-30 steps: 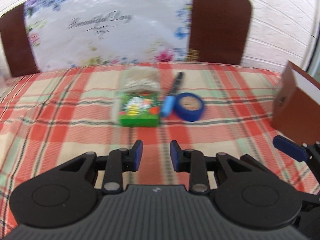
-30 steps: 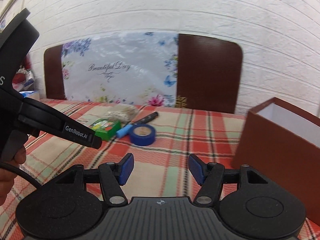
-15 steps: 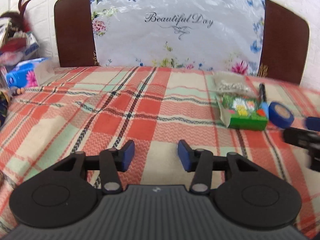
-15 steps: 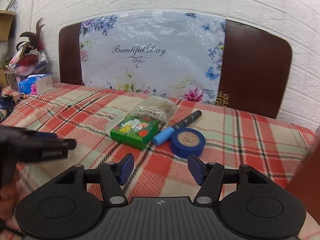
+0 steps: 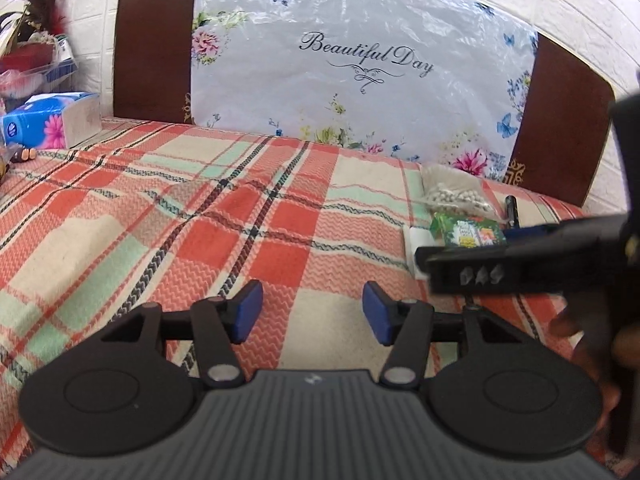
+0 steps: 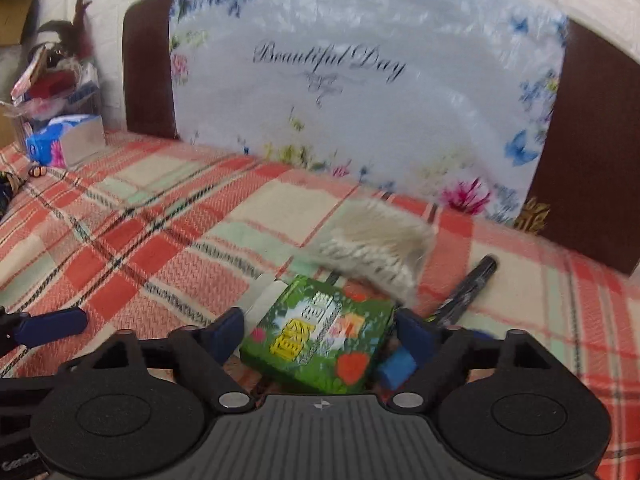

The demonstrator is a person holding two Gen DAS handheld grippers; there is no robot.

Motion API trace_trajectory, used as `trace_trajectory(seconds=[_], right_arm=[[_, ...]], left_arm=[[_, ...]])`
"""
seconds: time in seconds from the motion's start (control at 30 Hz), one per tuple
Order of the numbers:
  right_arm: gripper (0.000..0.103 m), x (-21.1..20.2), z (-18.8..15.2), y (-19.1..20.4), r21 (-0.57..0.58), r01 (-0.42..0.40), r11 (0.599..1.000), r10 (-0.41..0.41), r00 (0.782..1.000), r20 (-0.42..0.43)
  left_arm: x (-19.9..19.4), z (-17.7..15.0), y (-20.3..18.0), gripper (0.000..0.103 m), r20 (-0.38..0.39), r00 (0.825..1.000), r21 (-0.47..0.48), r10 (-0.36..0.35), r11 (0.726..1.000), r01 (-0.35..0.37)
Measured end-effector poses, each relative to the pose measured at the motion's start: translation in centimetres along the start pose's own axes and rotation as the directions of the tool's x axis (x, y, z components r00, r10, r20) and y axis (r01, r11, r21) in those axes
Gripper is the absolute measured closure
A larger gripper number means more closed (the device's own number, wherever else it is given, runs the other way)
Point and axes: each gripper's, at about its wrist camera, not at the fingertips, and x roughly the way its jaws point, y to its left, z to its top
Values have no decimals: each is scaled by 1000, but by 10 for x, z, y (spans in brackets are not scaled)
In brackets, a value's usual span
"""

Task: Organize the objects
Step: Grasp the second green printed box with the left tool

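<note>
Tissue box beside floral headboard cover

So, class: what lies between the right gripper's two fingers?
The green box lies between the right gripper's just-opened fingers, pads apparently not pressing it, seen in the right wrist view.

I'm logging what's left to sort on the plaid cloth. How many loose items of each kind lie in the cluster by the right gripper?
Green box: 1
Clear bag of small pale beads: 1
Marker pen with a blue cap: 1
Total: 3
The gripper body may hide something more beneath it.
</note>
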Motion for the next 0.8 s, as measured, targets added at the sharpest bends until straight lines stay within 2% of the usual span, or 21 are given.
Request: trace_trajectory(seconds=[0.03,0.13,0.23,0.37,0.43,0.47,0.5,0.53,0.57,0.63,0.7,0.8], right_arm=[[26,2,-4,4,-15,8,1000,-8,1000,3],[38,-6,-9,2,23,-1,1000,0,1000,23],[39,-26,-22,-1,24,-1,1000,0,1000,27],[40,-78,-68,-11,9,14,1000,-14,999,37],[40,-103,-91,-21,32,37,999,-38,999,31],[39,-116,-101,-27,41,48,998,-49,998,28],[34,-127,-109,-31,45,63,997,-65,998,29],[21,-136,-116,-36,49,76,996,-78,996,31],[14,-146,-123,-40,61,92,994,-94,995,42],[15,-159,-132,-48,90,98,991,-103,993,55],[15,-164,-138,-51,93,88,992,-94,994,58],[15,-160,-137,-50,47,81,996,-84,994,75]], left_arm=[[0,0,0,46,0,1000,-2,-1,1000,1],[0,0,-1,46,0,1000,4,2,1000,-2],[0,0,-1,43,-4,1000,8,-6,1000,6],[-2,2,-7,41,-38,999,44,-34,998,36],[-8,3,-16,42,-81,994,53,-74,996,78],[-13,3,-22,42,-105,987,33,-125,991,129],[-17,3,-28,42,-133,974,6,-184,982,187],[-20,3,-36,42,-166,956,-19,-244,970,244],[-22,4,-46,42,-200,936,-31,-291,956,291],[-22,4,-69,43,-276,900,-27,-338,938,344],[-20,5,-84,44,-352,866,-43,-356,930,365],[-17,7,-88,45,-417,804,-146,-424,904,401]])
